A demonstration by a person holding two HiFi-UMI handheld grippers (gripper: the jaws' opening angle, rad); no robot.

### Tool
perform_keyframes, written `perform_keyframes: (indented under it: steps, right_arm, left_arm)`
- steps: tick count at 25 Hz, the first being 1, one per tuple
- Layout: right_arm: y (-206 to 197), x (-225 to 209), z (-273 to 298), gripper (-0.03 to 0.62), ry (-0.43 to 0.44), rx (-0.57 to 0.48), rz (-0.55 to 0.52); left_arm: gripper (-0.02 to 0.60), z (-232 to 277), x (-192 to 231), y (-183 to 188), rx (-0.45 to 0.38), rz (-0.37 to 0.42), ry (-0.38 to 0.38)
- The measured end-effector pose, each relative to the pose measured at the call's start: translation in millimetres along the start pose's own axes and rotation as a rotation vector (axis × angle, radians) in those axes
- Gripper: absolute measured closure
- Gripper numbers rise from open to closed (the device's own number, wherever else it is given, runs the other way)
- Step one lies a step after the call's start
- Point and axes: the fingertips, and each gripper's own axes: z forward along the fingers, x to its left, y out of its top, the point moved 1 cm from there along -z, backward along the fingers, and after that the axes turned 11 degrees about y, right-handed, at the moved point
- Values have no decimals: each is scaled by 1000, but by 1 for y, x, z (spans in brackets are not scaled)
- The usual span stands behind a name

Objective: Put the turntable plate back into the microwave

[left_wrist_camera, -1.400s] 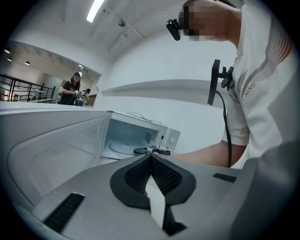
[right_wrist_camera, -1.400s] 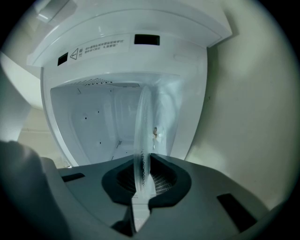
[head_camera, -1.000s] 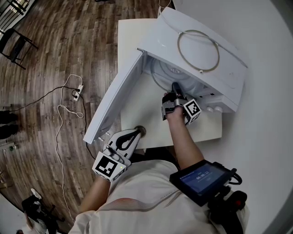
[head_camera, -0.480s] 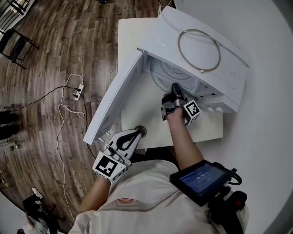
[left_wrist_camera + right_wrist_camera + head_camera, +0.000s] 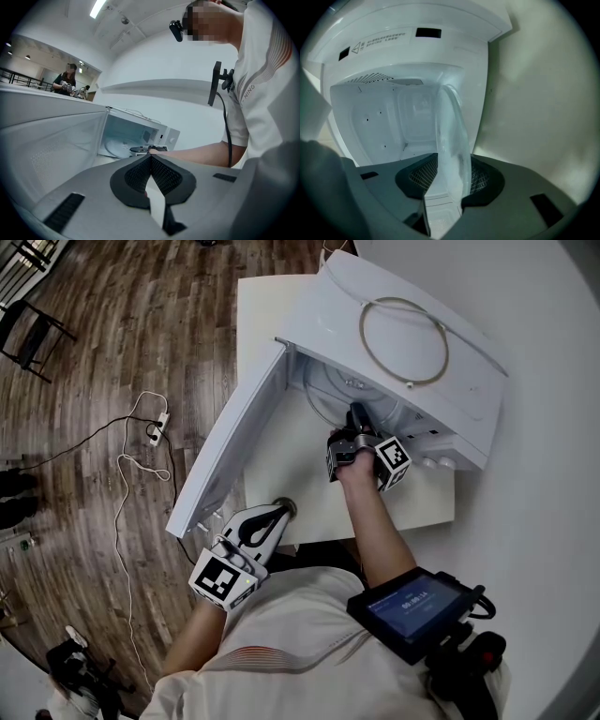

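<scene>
At the microwave [image 5: 469,381] mouth: right gripper [image 5: 356,420], fingers just eased apart, with the turntable plate [image 5: 452,136] between them and reaching into the cavity. By the tabletop [image 5: 309,493] edge: left gripper [image 5: 279,510], fingers pressed together, empty. I judged a straight, level withdrawal best, so that neither pad dragged the glass.

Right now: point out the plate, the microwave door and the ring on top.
plate [image 5: 328,396]: head view, on the glass left of its hub.
door [image 5: 230,451]: head view, middle of the open panel.
ring [image 5: 362,337]: head view, left arc of the hoop.
</scene>
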Motion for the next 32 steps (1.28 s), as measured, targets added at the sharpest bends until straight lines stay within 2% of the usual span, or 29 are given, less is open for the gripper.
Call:
perform_keyframes:
  steps: [3, 7, 16, 22, 28, 32]
  right_arm:
    - [0, 1, 2, 413, -9, -2, 24]
    - [-2, 1, 3, 413, -3, 7, 45]
    - [-3, 1, 0, 413, 39, 70, 7]
    - [-6, -12, -18, 413, 37, 103, 1]
    - [-36, 5, -73, 414, 122, 222, -103]
    - [-49, 25, -122, 414, 177, 214, -138]
  left_arm:
    - [571, 1, -1, -2, 1, 0, -3]
    - [571, 1, 0, -2, 1, -3, -4]
    - [571, 2, 0, -1, -2, -18, -9]
    - [571, 2, 2, -3, 1, -12, -17]
    - [571, -28, -6, 0, -17, 20, -60]
    - [571, -52, -15, 8, -52, 45, -112]
